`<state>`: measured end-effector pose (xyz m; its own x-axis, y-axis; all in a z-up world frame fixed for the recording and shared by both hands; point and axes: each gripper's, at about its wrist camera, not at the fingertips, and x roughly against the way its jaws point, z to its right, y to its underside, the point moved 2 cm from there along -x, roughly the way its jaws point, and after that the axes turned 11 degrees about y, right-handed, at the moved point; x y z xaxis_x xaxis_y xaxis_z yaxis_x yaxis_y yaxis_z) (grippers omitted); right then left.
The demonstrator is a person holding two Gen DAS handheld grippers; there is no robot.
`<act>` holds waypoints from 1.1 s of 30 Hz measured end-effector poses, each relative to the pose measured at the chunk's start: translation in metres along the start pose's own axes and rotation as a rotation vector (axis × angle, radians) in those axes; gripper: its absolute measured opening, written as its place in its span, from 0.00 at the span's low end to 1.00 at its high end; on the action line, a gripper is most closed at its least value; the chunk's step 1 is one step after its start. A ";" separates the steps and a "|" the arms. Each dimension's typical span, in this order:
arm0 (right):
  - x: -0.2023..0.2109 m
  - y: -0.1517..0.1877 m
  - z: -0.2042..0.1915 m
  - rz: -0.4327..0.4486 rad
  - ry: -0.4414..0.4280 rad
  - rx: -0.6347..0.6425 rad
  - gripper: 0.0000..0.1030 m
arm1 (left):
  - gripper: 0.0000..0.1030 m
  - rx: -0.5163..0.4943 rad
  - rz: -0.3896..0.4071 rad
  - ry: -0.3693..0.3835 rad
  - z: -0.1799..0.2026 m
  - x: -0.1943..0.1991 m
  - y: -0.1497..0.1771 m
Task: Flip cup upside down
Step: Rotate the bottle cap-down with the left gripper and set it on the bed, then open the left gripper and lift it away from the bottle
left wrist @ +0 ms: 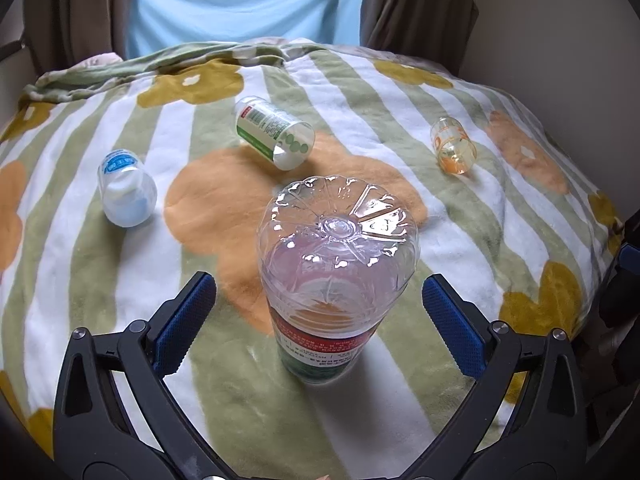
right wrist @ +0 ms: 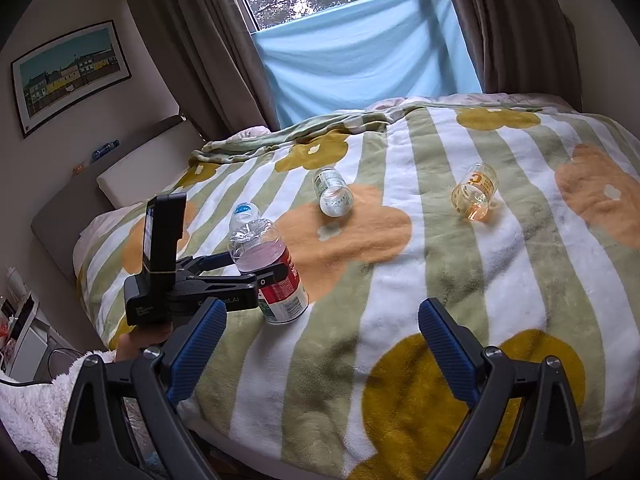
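Observation:
A clear plastic cup with a red and green label (left wrist: 328, 280) stands upside down on the blanket, base up, between the jaws of my left gripper (left wrist: 320, 312). The jaws are wide open and do not touch it. The right wrist view shows the same cup (right wrist: 272, 272) with the left gripper (right wrist: 244, 270) around it. My right gripper (right wrist: 320, 344) is open and empty above the near part of the bed.
A green-labelled cup (left wrist: 276, 132) and an orange-printed cup (left wrist: 454, 146) lie on their sides on the striped flower blanket (left wrist: 480, 240). A blue-labelled cup (left wrist: 126, 188) stands at the left. Curtains and a light blue cloth hang behind the bed.

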<state>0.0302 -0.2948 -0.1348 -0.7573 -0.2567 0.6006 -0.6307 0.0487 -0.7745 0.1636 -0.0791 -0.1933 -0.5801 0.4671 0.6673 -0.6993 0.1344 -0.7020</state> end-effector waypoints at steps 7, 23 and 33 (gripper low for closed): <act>-0.005 -0.005 -0.002 0.000 -0.001 -0.015 0.93 | 1.00 0.028 0.028 0.021 0.001 0.029 -0.007; 0.056 -0.101 -0.067 0.343 0.328 0.104 0.93 | 1.00 0.052 0.489 -0.165 0.004 0.240 -0.055; 0.052 -0.091 -0.079 0.401 0.390 0.119 0.93 | 1.00 0.034 0.516 -0.243 -0.007 0.247 -0.033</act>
<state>0.0346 -0.2358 -0.0175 -0.9541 0.1361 0.2668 -0.2751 -0.0458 -0.9603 0.0459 0.0377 -0.0072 -0.9266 0.2494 0.2815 -0.3111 -0.0877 -0.9463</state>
